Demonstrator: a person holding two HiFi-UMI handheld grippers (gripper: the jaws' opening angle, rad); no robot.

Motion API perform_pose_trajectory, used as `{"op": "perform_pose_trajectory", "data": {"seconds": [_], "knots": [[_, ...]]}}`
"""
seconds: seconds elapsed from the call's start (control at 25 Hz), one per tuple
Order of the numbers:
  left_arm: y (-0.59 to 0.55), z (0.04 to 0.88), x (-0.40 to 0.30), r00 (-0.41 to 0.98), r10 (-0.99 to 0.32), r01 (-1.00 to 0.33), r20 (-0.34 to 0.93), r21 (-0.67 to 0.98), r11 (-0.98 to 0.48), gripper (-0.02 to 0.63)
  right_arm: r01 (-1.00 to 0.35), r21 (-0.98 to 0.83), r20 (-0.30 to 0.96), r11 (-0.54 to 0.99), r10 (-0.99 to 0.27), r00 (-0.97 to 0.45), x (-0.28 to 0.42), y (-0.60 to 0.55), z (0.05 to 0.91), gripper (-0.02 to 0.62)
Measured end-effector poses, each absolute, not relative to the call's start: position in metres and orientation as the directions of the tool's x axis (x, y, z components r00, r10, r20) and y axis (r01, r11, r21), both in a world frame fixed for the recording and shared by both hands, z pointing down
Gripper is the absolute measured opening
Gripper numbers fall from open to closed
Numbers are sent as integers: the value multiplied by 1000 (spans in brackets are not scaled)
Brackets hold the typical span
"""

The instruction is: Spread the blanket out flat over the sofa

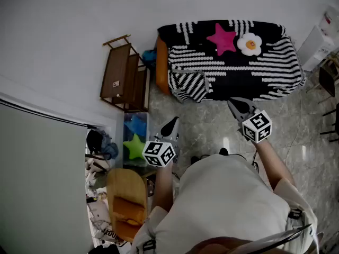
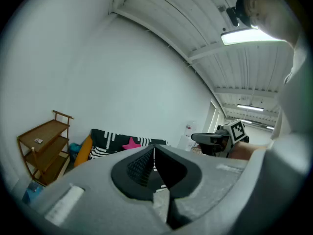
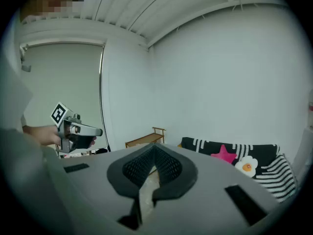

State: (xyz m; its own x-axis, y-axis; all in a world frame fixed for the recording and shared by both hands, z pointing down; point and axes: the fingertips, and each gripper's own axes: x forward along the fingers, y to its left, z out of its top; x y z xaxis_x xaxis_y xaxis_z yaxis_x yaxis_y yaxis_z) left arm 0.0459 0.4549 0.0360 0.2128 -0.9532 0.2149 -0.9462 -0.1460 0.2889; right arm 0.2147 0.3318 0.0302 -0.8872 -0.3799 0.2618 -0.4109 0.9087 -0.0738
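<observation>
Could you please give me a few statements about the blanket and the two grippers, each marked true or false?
1. The left gripper holds the blanket. False: it is shut on nothing, away from the blanket.
2. A pink star cushion lies on the blanket. True.
3. The right gripper is wide open. False: its jaws are together.
4. A wooden shelf stands by the wall. True.
</observation>
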Motion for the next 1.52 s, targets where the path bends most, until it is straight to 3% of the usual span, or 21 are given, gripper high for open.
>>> {"op": "perform_pose_trajectory", "data": {"seconds": [1.52], "knots": [[467, 44, 25, 190, -959, -949, 208, 288, -125, 21, -440, -88, 266, 894, -404, -875, 199, 347, 36, -3]]}}
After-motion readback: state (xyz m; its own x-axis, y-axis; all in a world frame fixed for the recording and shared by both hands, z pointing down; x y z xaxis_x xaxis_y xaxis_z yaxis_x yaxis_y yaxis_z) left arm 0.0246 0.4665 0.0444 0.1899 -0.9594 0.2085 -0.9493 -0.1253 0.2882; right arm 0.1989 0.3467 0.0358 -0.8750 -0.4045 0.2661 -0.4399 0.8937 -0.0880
